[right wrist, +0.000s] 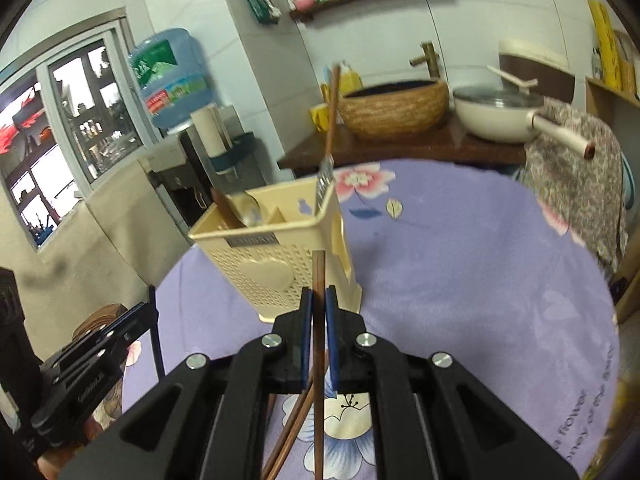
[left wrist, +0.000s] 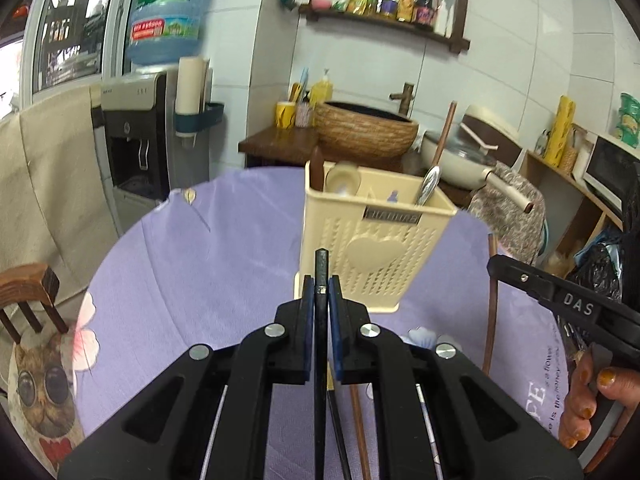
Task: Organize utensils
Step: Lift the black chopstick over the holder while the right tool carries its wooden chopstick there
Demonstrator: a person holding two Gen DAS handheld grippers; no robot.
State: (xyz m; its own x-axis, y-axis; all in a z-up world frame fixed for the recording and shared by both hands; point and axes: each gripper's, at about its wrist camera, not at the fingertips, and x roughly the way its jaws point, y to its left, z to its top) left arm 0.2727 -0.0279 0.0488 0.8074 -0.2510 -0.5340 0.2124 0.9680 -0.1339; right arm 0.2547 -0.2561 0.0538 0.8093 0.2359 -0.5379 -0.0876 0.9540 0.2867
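Left claw [left wrist: 321,292] clamped on a black chopstick [left wrist: 321,268]; right claw [right wrist: 319,304] clamped on a brown chopstick [right wrist: 318,280]. Both sit just in front of the cream utensil caddy [left wrist: 376,240], upright on the purple-clothed surface [left wrist: 208,264]. Caddy holds a metal spoon [left wrist: 430,184] and a ladle [left wrist: 342,180]; more brown chopsticks [right wrist: 292,424] lie on the cloth under the right claw.

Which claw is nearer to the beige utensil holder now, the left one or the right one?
Right, by a small margin. The right claw, gripping a brown chopstick, sits just before the utensil holder. The left claw, gripping a black chopstick, seems slightly farther back.
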